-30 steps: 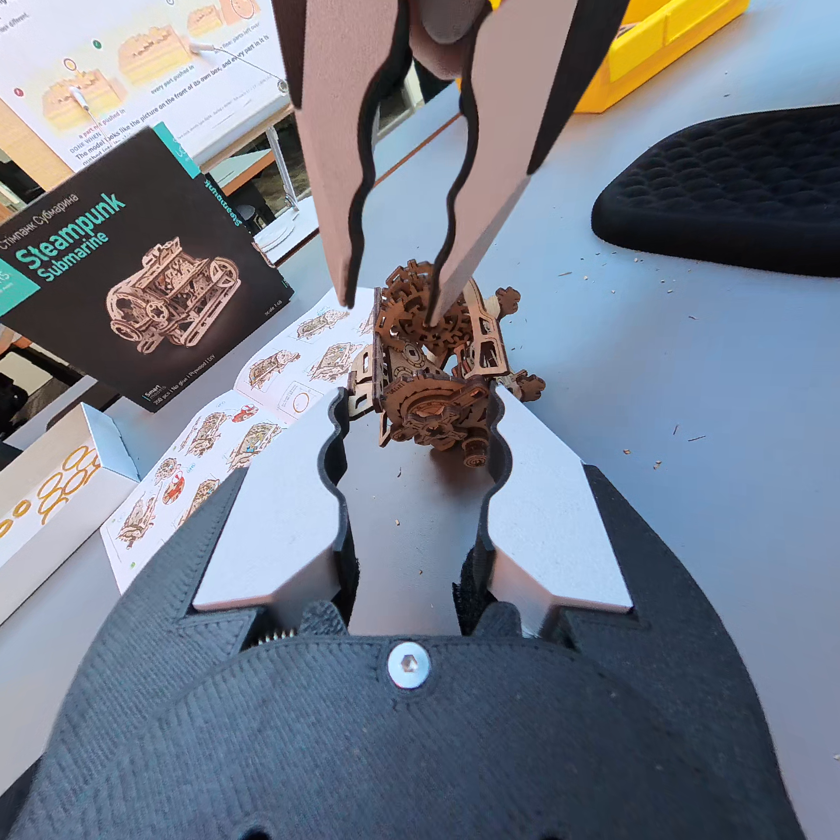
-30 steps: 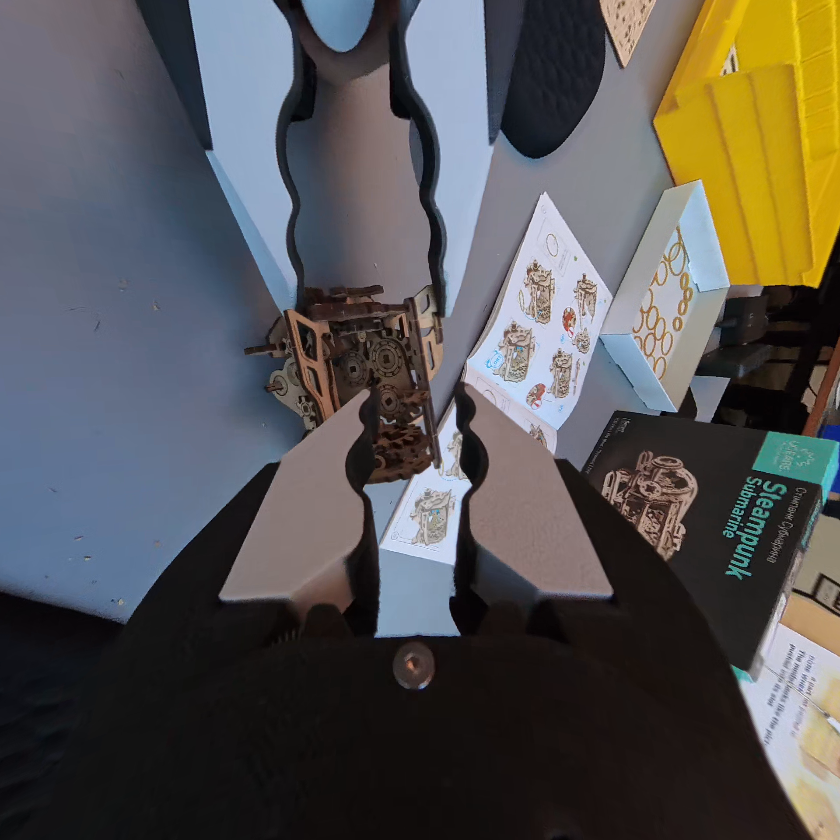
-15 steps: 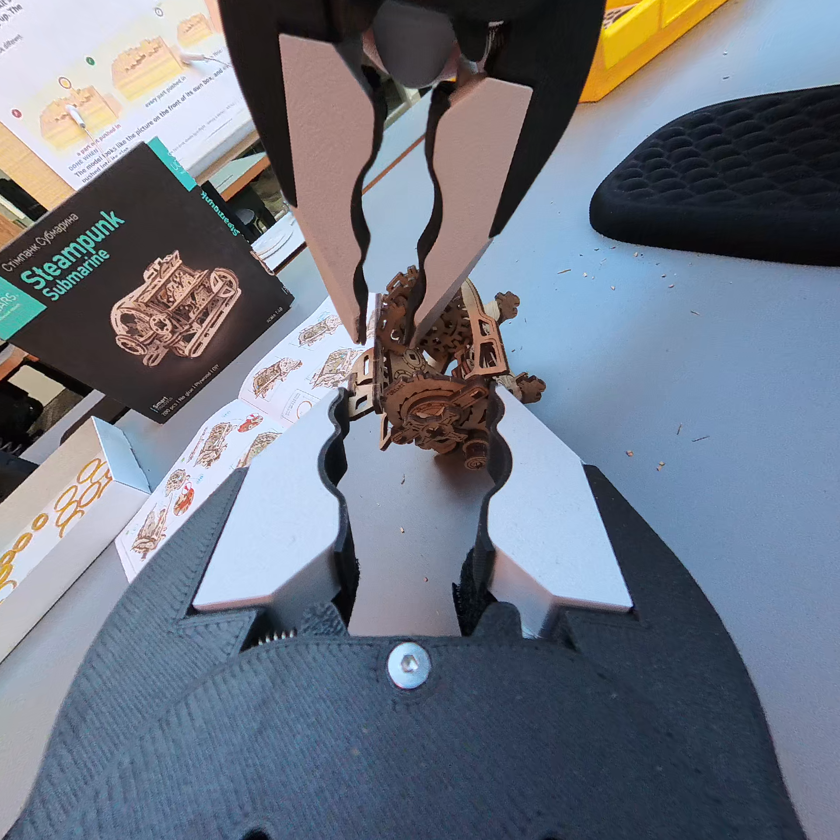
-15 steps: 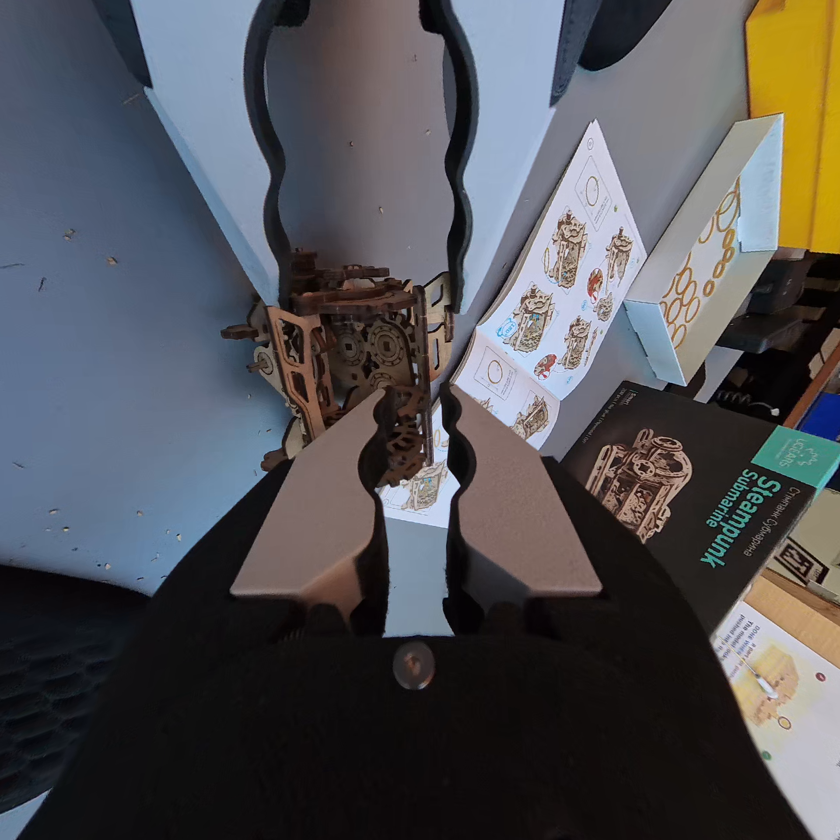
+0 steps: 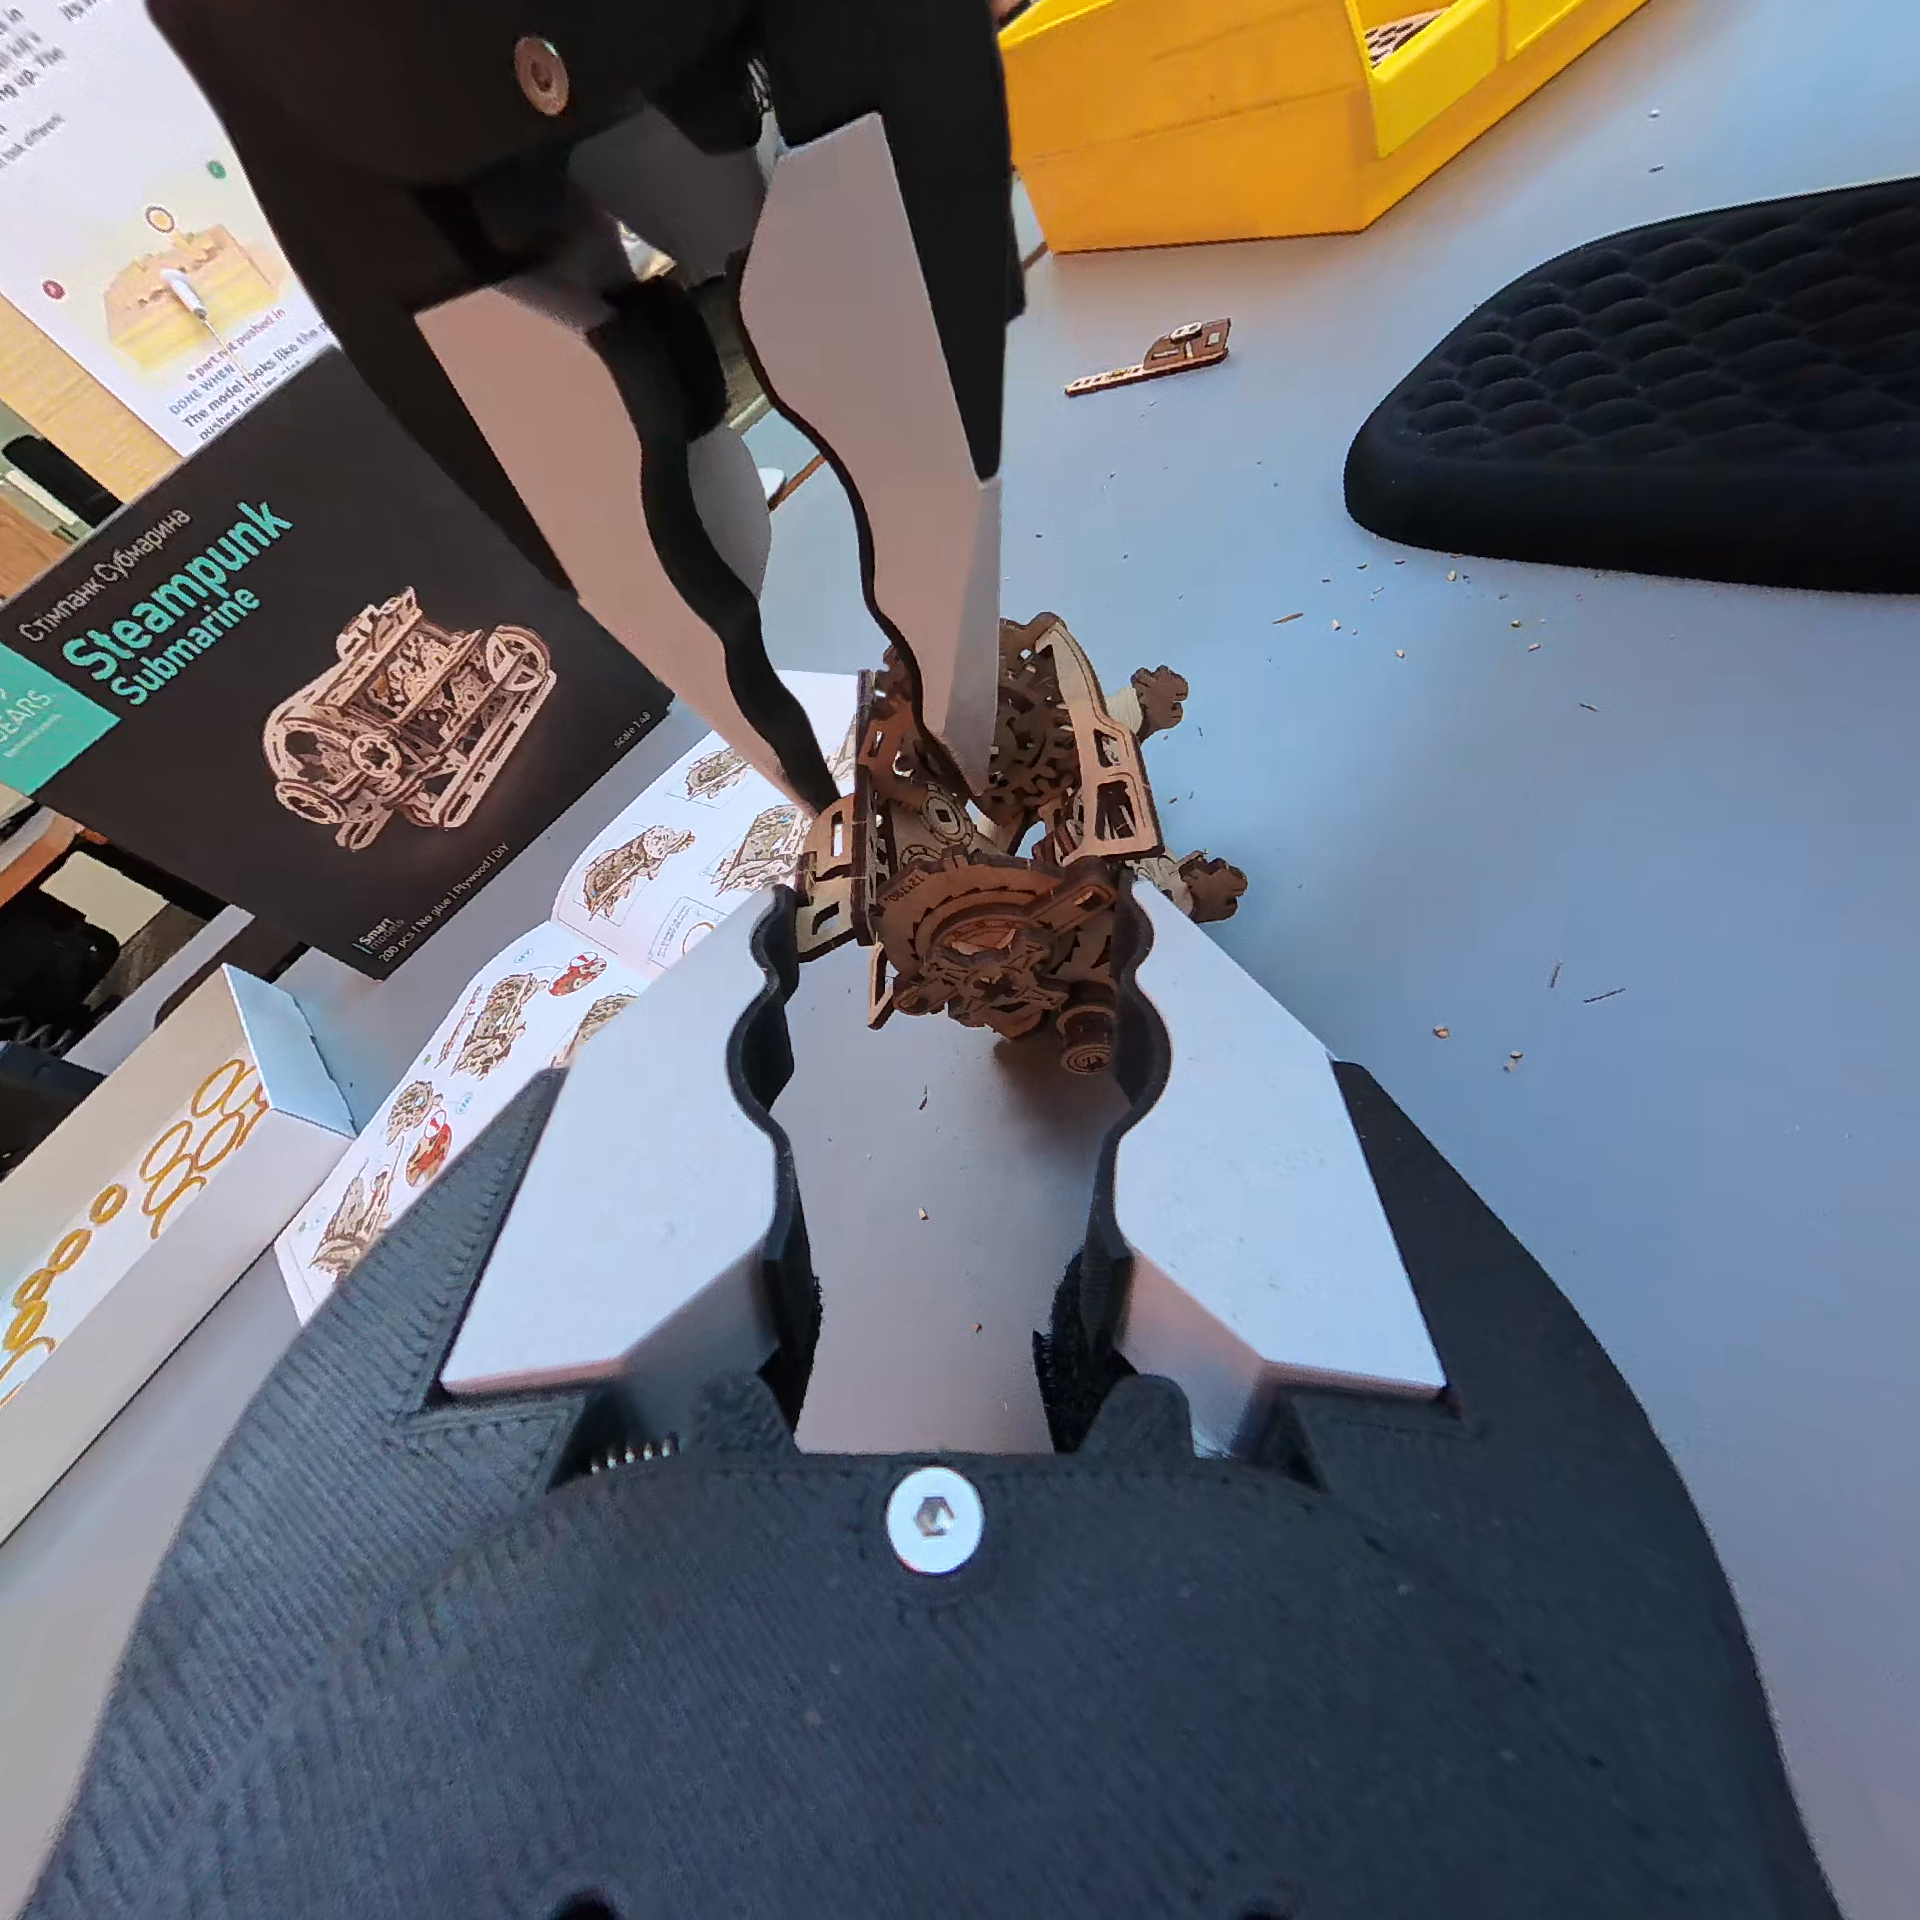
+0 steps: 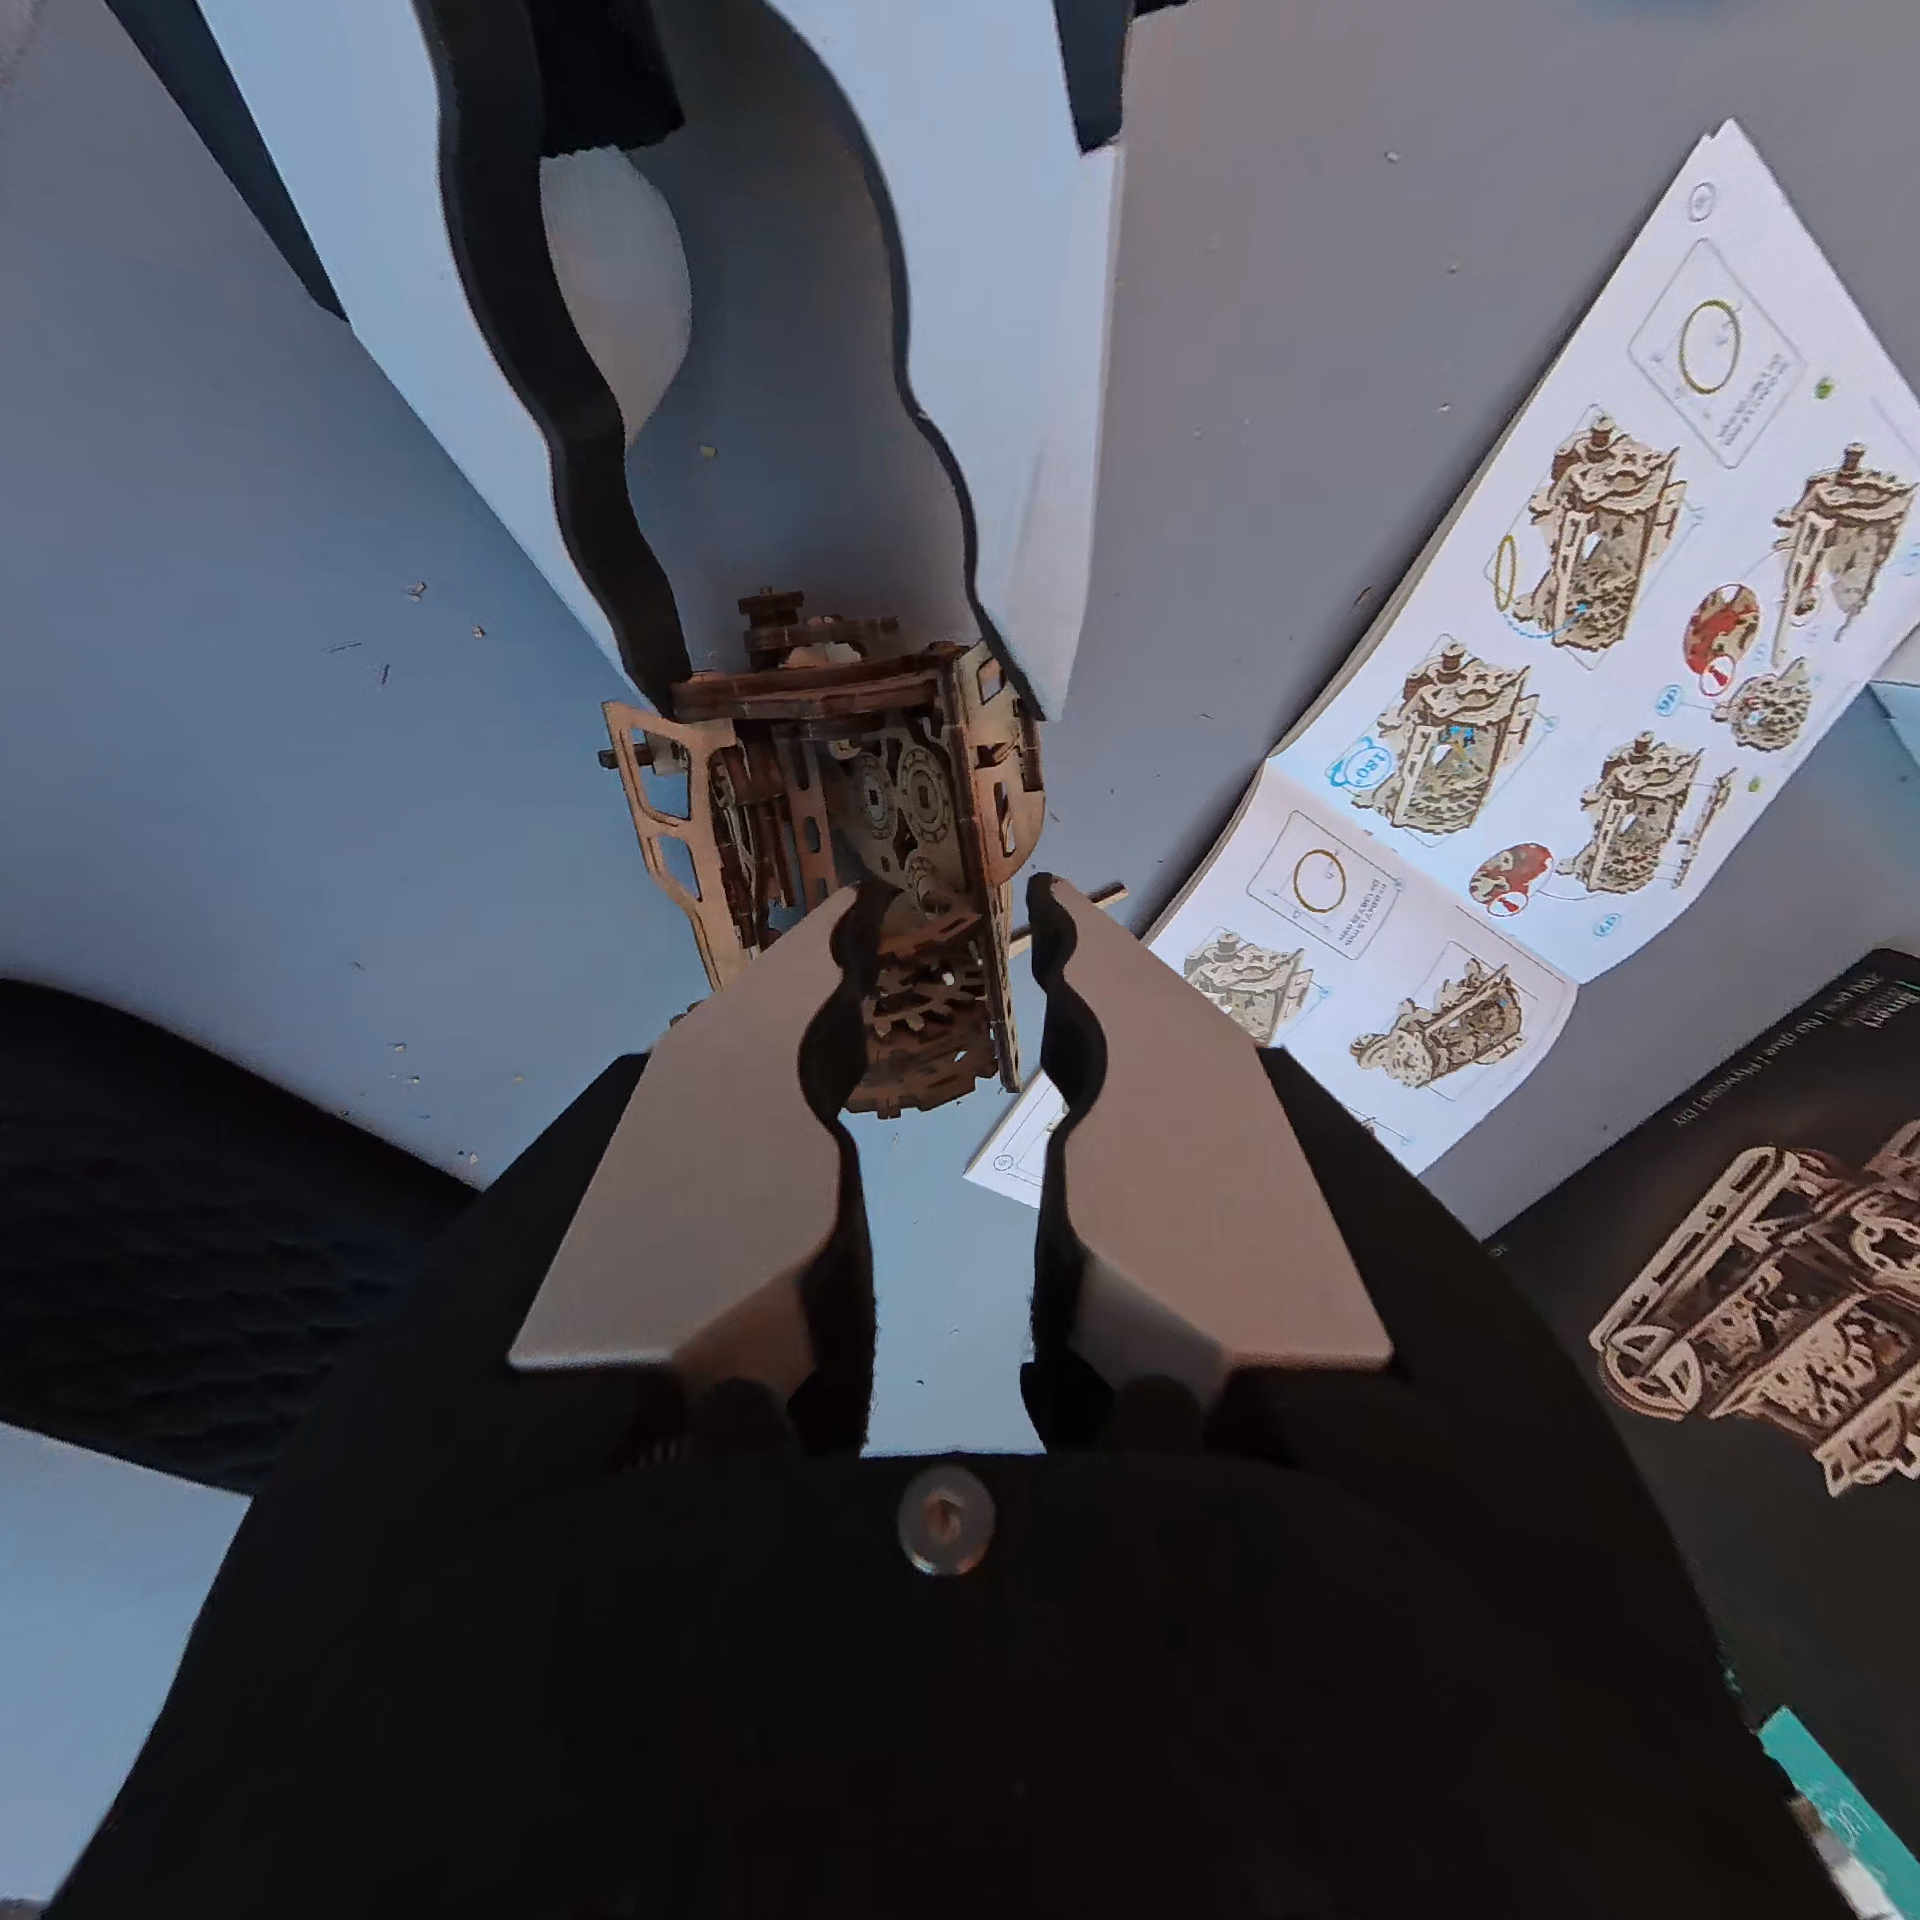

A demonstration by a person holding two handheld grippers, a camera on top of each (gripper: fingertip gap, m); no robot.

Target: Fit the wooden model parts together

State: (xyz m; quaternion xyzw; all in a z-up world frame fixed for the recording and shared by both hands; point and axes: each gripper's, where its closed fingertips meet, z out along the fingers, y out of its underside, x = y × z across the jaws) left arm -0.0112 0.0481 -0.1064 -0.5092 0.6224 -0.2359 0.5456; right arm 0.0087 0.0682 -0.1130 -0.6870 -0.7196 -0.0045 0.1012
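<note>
Since the earlier pictures, the right gripper (image 5: 894,784) had dropped lower over the wooden model (image 5: 1003,842) and widened its fingers, so that they now straddled the upper frame of the model instead of hovering near its gears with a narrow gap. In the right wrist view the right gripper (image 6: 940,904) stood spread, one fingertip pressed against the inner gearwork and the other just outside the side panel; whether it had actually clamped on any part could not be determined. The left gripper (image 5: 961,935) was parted on either side of the model's round front end, its fingers touching or all but touching that end, the model resting tilted on the grey counter (image 5: 1558,935) beside the open instruction booklet (image 6: 1507,727). A loose wooden piece (image 5: 1153,358) lay well apart, near the yellow bin (image 5: 1247,125). Judged from this, the work was at the bracing-and-pressing stage on the model itself, with that spare piece not yet fitted.
</note>
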